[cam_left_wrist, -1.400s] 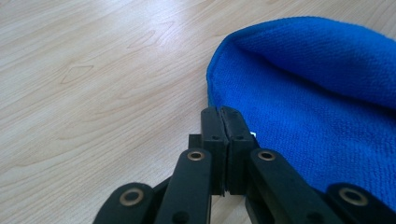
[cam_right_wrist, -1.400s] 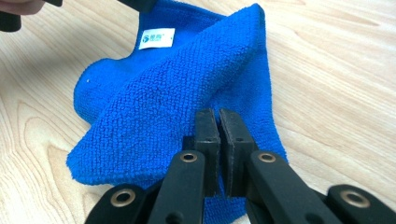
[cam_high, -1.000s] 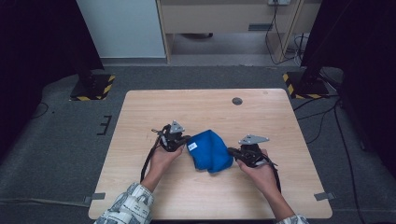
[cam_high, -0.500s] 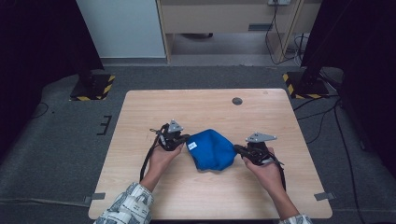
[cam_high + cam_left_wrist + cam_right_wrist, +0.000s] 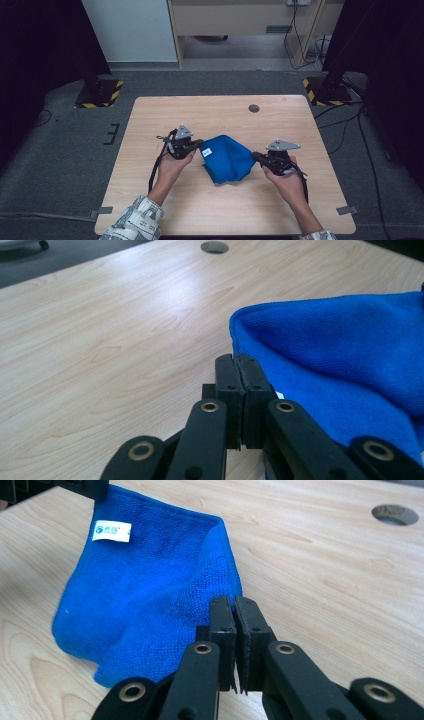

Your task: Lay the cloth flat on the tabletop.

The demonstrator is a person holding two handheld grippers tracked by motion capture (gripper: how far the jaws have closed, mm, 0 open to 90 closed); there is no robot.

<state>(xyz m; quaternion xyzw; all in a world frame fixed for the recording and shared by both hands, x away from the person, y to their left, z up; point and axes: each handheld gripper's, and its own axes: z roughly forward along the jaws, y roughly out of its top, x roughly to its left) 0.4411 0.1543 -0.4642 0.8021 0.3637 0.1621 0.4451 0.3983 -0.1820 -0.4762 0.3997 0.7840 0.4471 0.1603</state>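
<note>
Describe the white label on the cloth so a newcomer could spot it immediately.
Start at the wooden table and find the blue cloth lying between the two grippers. The label sits at the cloth's corner nearest the left gripper. It is a small white rectangle with tiny print, the only pale patch on the blue.

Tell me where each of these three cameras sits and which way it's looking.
High view: above the person's side, looking forward and down on the table; forearms, hands and both grippers show.
Left gripper view: rides the left gripper, looking along its shut jaws beside the blue cloth.
Right gripper view: rides the right gripper, along shut jaws toward the cloth's white label.
All share the cloth and the table's round hole.
</note>
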